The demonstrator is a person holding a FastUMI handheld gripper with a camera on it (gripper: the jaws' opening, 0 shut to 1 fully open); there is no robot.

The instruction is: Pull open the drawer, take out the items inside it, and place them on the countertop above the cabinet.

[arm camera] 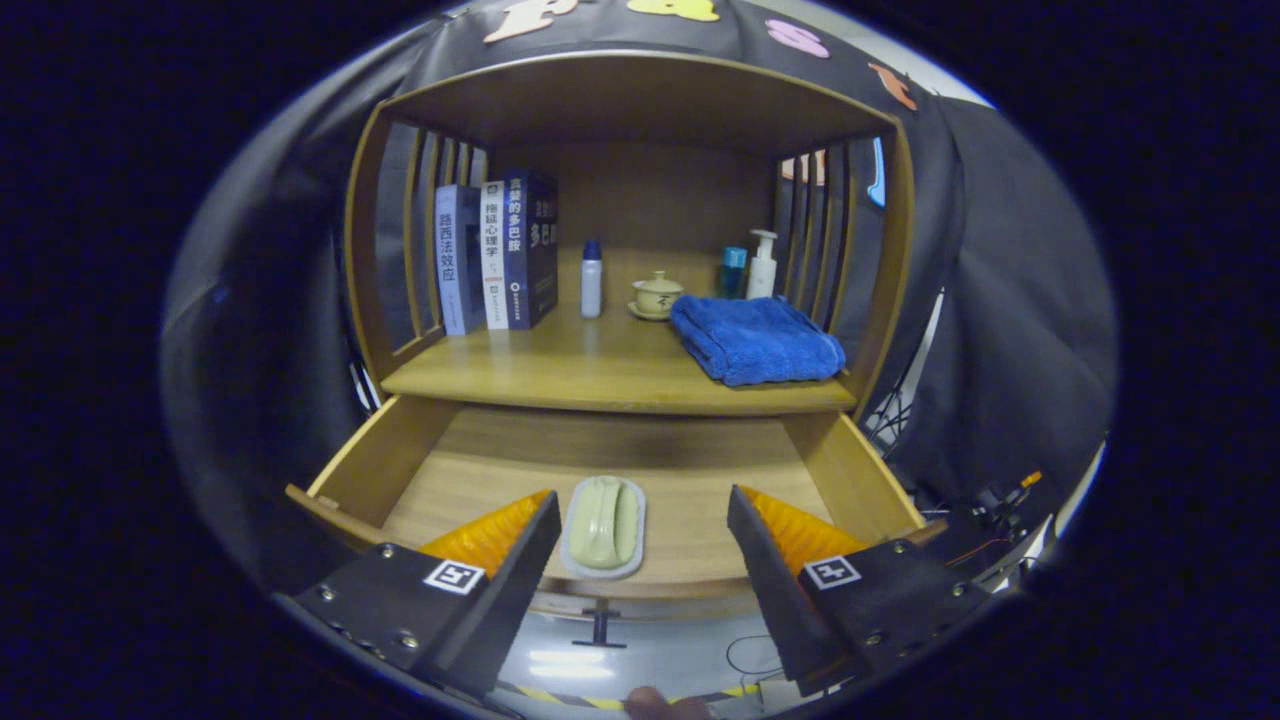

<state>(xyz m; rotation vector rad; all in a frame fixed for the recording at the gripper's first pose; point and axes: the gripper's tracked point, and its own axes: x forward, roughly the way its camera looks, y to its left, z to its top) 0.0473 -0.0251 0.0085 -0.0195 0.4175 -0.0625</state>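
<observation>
The drawer point(640, 480) is pulled open; the gripper point(642, 530) hangs spread above it, a soap dish point(604, 525) lying between its fingers. Next, probably lower, pinch, lift to the tabletop point(600, 375).

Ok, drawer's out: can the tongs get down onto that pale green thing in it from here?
Probably yes. The tongs are open, and the pale green item lies in the open drawer between their fingers, nearer the left one. Nothing covers it; the shelf above sits further back.
</observation>
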